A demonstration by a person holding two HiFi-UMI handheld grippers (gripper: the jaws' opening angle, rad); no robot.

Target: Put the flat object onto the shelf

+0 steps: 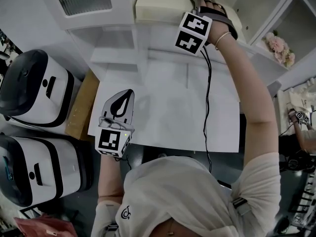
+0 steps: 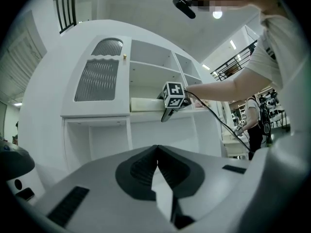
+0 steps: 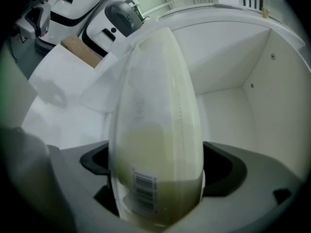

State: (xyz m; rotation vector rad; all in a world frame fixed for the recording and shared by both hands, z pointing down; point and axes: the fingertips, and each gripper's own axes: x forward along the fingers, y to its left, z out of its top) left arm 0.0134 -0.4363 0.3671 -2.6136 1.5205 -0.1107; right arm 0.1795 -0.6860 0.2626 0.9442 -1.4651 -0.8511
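The flat object (image 1: 163,4) is a cream slab in clear wrap. It lies on the upper shelf (image 1: 148,31) of the white cabinet, and in the left gripper view the slab (image 2: 146,103) rests on that shelf board. My right gripper (image 1: 197,6) is raised to the shelf. In the right gripper view the slab (image 3: 155,130) stands on edge between the jaws of my right gripper (image 3: 160,166), which are spread wide and not pressing on it. My left gripper (image 1: 127,97) hovers low over the white table, shut and holding nothing, as its own view shows (image 2: 157,152).
Two white-and-black machines (image 1: 34,90) (image 1: 39,169) stand at the left beside a brown cardboard box (image 1: 81,105). A white tabletop (image 1: 173,112) lies below the cabinet. The right gripper's cable (image 1: 207,93) hangs across it. Pink flowers (image 1: 279,46) sit on a side shelf, and another person (image 1: 301,127) is at the right.
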